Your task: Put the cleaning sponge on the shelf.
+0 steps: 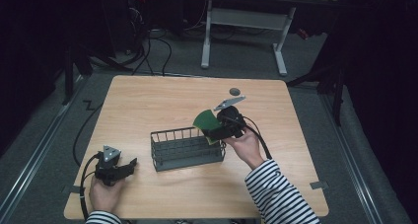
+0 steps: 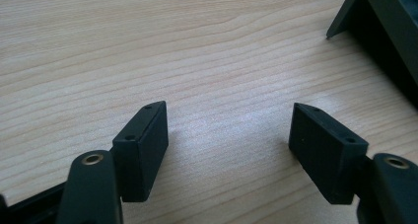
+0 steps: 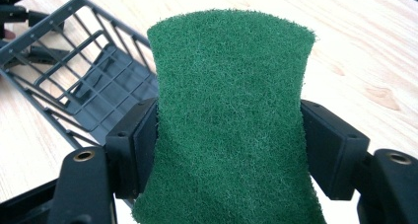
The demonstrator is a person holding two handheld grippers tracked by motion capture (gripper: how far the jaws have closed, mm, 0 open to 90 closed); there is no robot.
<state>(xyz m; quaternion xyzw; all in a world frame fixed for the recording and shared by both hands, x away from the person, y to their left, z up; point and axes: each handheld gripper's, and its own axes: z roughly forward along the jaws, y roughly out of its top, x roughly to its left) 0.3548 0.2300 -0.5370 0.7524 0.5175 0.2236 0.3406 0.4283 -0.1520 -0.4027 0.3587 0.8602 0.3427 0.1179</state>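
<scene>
A green scouring sponge [image 3: 229, 110] sits squeezed between the two black jaws of my right gripper [image 3: 229, 145], its sides pinched inward. From above, the sponge [image 1: 204, 120] hangs over the right end of a dark grey wire basket [image 1: 185, 147], with the right gripper [image 1: 217, 132] shut on it. My left gripper [image 1: 129, 166] rests low near the table's front left, left of the basket. In the left gripper view its jaws stand wide apart [image 2: 229, 145] over bare wood, with nothing between them.
A light wooden table [image 1: 162, 98] carries the basket at its middle. A small dark round disc [image 1: 234, 91] lies toward the far edge. A corner of the basket [image 2: 379, 21] shows at the upper right of the left gripper view. Desk legs and cables stand beyond the table.
</scene>
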